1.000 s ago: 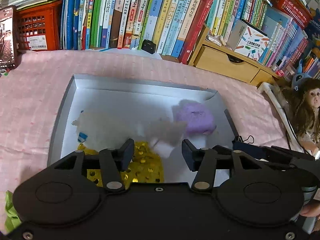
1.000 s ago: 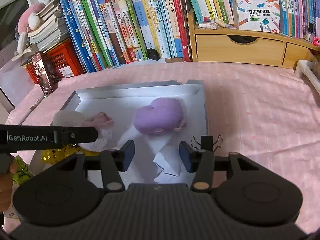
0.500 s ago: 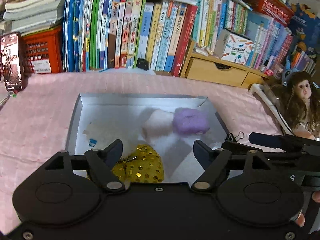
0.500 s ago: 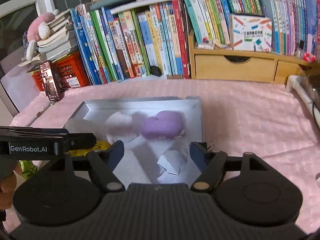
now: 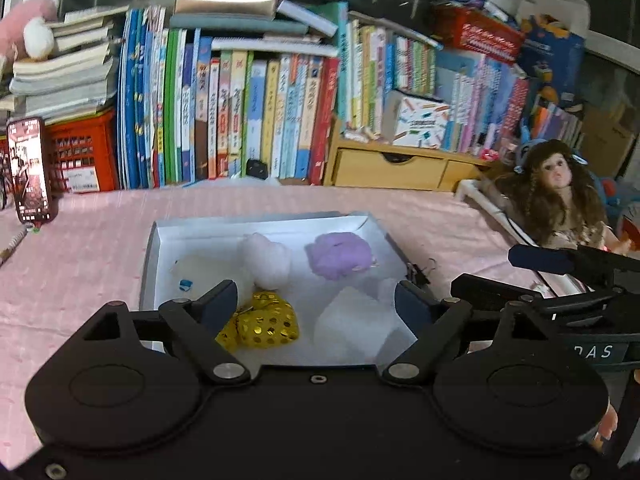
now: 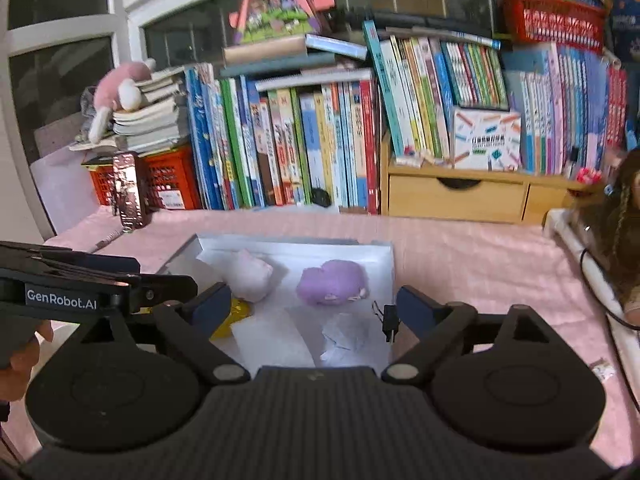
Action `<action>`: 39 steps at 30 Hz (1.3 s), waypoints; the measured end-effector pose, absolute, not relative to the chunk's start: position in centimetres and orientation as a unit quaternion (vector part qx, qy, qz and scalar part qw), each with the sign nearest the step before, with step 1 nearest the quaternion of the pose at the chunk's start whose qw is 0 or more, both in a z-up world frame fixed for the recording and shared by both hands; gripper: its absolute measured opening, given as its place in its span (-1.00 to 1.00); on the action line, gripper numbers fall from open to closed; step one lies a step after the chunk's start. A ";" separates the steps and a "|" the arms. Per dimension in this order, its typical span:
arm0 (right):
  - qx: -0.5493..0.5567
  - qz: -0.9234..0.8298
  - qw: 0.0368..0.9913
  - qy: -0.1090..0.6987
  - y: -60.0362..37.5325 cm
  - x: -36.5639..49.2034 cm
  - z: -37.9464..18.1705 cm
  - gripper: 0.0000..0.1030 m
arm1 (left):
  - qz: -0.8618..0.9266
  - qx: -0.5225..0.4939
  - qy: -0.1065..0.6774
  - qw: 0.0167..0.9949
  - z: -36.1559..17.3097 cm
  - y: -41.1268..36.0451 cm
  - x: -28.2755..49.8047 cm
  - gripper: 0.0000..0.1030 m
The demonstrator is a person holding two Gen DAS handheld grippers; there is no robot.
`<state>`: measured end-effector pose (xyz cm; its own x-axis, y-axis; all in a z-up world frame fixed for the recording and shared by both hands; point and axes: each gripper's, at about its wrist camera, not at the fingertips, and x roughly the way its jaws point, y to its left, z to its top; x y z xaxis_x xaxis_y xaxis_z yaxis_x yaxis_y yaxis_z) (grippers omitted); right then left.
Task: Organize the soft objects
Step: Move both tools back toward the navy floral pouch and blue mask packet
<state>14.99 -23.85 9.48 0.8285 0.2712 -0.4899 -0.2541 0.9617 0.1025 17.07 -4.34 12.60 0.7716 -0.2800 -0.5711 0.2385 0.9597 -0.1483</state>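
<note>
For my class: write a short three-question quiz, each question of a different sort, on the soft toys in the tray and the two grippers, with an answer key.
1. True or false: the purple plush lies inside the white tray.
2. Which toy lies nearest the left gripper? A) gold sequin pouch B) purple plush C) pale pink plush
3. Fill in: the right gripper holds ____.

Key: 1 true; 2 A; 3 nothing, as its jaws are opening with no toy between the pads.
</note>
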 end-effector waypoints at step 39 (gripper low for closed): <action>-0.002 0.037 0.984 0.174 -25.7 1.4 4.2 1.00 | -0.126 -0.011 0.214 0.969 6.2 -5.9 0.9 0.80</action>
<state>1.42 -25.71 4.20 0.9369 0.0711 -0.3424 -0.0728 0.9973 0.0080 0.92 -5.94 6.21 0.8767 -0.2482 -0.4121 0.2389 0.9682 -0.0747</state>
